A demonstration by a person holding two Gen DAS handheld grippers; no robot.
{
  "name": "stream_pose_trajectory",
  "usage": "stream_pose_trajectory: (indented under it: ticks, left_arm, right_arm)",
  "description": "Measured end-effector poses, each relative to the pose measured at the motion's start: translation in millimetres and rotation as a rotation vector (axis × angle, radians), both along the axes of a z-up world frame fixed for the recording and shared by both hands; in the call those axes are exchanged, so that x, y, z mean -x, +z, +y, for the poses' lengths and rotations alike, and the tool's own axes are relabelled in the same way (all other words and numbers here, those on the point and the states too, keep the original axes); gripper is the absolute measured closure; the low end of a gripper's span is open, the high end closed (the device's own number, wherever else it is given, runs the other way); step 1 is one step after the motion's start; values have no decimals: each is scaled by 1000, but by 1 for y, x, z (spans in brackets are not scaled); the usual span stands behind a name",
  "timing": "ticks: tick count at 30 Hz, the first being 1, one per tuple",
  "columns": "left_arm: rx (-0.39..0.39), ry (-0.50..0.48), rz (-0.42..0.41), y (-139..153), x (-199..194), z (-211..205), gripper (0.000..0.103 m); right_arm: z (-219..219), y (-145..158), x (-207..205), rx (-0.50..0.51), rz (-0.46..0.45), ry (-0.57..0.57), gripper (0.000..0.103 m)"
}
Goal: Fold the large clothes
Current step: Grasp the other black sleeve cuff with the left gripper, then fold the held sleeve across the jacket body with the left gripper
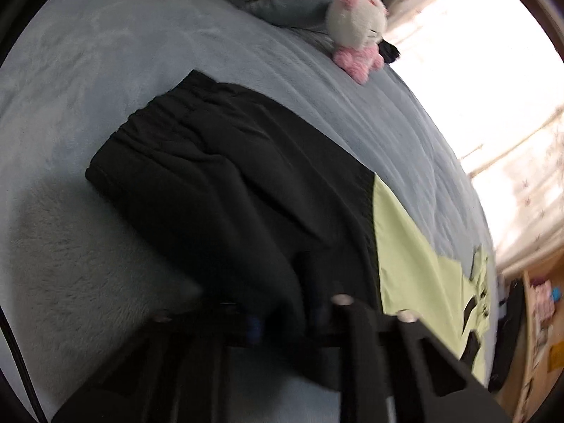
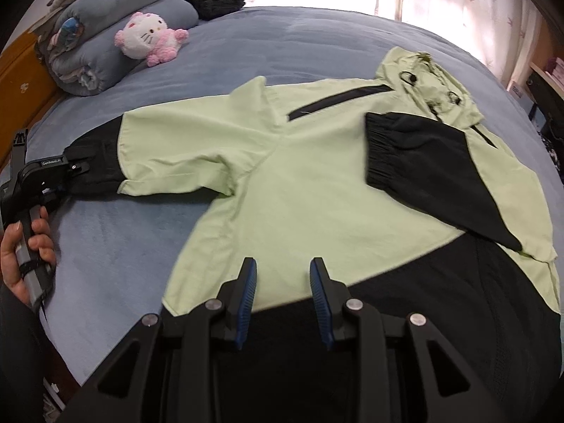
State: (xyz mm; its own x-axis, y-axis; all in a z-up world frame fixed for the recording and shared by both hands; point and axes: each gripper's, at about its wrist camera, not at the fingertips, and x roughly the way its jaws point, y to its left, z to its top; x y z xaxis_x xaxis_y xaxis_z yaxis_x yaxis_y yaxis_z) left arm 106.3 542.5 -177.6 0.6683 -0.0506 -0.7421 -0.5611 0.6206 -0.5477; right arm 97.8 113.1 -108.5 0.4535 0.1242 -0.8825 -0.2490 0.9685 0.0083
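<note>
Two grippers: left gripper [image 2: 75,171] pinches the jacket [image 2: 317,183] cuff; right gripper [image 2: 283,296] gapes above hem.

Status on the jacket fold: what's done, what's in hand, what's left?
Done: the jacket lies flat on the bed, and one black sleeve is already folded across the chest. In hand: the left gripper is at the other sleeve's black cuff, apparently shut on it. The right gripper hovers open over the hem. Left: fold that sleeve in, then the body.
</note>
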Motion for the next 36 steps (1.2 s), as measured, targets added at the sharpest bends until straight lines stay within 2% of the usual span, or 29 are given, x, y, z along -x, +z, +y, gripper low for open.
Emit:
stream_pose_trajectory:
  ticks: [2,5,7,9,13,16,19,22,24,27,29,32,34,36]
  left_arm:
    - [31,28,-24,-6,4,4,96]
    - [8,34,-19,-3,6,2,97]
    - [-43,31,4,5,4,-3,98]
    - [-132,24,25,23,0,-15,99]
    - [-217,2,-30,70,-3,-45,99]
    - [-302,-49,-106,126,-7,-91,99]
    - [-353,-133,-173,170,-17,-146,99]
    - [-407,-265,-230,211,-37,-231,99]
    - [-432,-356,-250,224,-46,-289,99]
    - [-469,-485,-247,219,-64,-371,98]
    - [-475,-591,-204,198,-77,-427,98]
    - [-451,-730,-93,150,-88,-494,91]
    - [-409,-804,-14,115,-95,-524,84]
    - [-334,-878,75,78,-99,-546,77]
  right_arm:
    - [-8,0,0,-6,8,-21,72]
    - [-19,1,1,-24,16,-52,72]
    - [-26,3,3,-37,13,-67,72]
    - [-35,6,8,-58,11,-76,72]
    - [-57,15,21,-81,-2,-78,72]
    - [-77,24,31,-97,-21,-82,72]
    - [-109,33,40,-129,-49,-105,72]
    - [-146,40,48,-167,-69,-150,72]
    - [-173,41,51,-191,-76,-183,72]
    - [-211,41,52,-198,-85,-232,72]
    - [-239,39,50,-196,-88,-268,72]
    - [-271,36,48,-186,-92,-303,72]
    - [-290,33,45,-185,-94,-318,72]
    - [-305,28,40,-194,-88,-320,72]
